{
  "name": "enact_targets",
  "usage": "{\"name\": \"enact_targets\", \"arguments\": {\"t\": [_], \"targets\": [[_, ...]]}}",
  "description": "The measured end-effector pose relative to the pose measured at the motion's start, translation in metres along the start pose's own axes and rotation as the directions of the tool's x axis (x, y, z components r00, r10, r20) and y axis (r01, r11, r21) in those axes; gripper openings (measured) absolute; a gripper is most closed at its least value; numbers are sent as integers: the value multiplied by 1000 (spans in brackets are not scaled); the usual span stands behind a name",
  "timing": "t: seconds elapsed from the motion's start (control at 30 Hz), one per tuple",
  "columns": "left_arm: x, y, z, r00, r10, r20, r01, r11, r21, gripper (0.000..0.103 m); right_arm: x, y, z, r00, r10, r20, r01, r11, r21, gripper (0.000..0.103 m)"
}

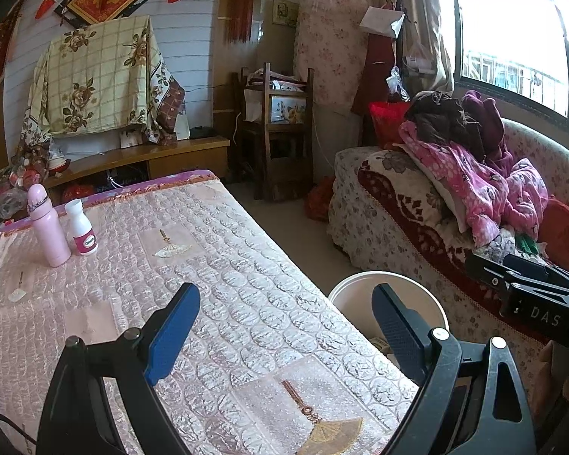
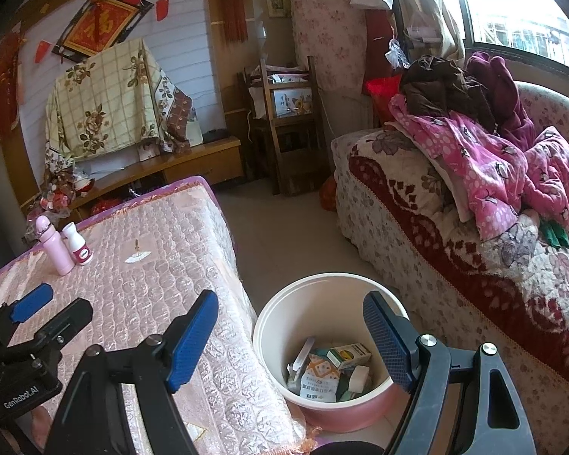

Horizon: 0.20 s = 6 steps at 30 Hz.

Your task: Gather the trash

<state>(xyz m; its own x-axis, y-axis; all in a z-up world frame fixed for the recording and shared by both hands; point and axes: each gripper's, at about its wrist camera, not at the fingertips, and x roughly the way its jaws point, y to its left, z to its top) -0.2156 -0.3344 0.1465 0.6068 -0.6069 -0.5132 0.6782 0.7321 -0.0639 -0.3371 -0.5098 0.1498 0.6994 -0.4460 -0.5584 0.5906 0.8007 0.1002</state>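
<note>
Standing by the table (image 2: pixel 140 265), I see both grippers spread wide and carrying nothing. Right gripper (image 2: pixel 292 337) hangs over the bin (image 2: pixel 269 314), which sits on the floor just beside the table edge, between table and sofa (image 2: pixel 417 227). Left gripper (image 1: pixel 284 326) hovers over the quilted cloth near that same edge, its fingers (image 1: pixel 174 337) bare.

Inside the bin lie cartons (image 2: pixel 320 375) and a small green box (image 2: pixel 351 354), so much of the collecting looks done. What's left on the table is a pink bottle (image 1: pixel 47 227) and a white bottle (image 1: pixel 80 229), upright and just beside each other at the far corner, well apart from both grippers. Whether they count as trash I can't say; the white one seems the likelier.

If that's the next pick, I'd send the left gripper, being on that side. Come in level with the jaws wide, one finger on each side of the white bottle's body, below its narrow neck. The pink bottle stands so close that a finger may nudge it over, so approach from the open side, away from it. Close gently; a light plastic bottle could squirt out. Lift straight up before swinging across, and release low inside the bin's rim so nothing bounces out
</note>
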Motion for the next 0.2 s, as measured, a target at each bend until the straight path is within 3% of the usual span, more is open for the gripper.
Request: {"name": "enact_targets", "arguments": {"t": [0.2], "targets": [[0, 4, -4, 1000, 6, 5, -6, 1000, 9, 92, 4, 4, -2, 1000, -2, -17, 2, 1000, -17, 82]]}}
